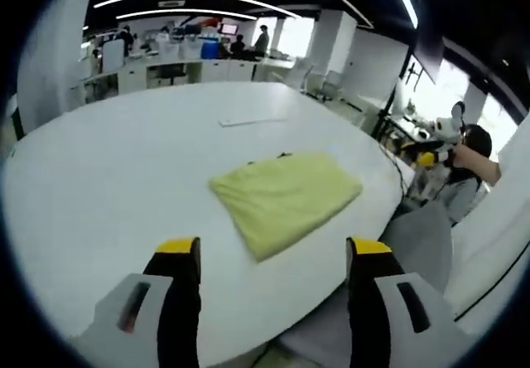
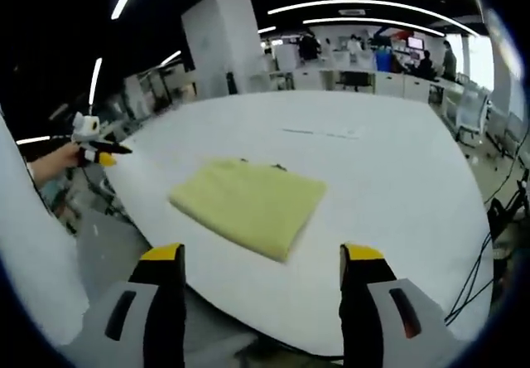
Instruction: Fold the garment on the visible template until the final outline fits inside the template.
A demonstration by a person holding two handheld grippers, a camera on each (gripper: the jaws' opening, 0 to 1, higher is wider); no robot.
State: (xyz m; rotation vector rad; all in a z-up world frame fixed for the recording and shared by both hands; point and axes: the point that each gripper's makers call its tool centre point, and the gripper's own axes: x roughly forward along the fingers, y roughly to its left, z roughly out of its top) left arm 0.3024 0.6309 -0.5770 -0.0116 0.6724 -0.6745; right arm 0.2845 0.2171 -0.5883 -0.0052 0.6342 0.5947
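A pale yellow garment lies folded into a flat rectangle on the white round table, near its edge. My left gripper hovers over the table's near edge, short of the cloth, jaws wide apart with nothing between them. In the right gripper view the same garment lies ahead of my right gripper, which is open too and hangs just off the table edge. Neither gripper touches the cloth. A thin pale strip lies on the table beyond the garment.
A person's hand holds the other gripper off the table's side; it appears as a yellow-tipped tool beside a person. Grey floor and cables lie below the edge. Desks, screens and people stand far behind.
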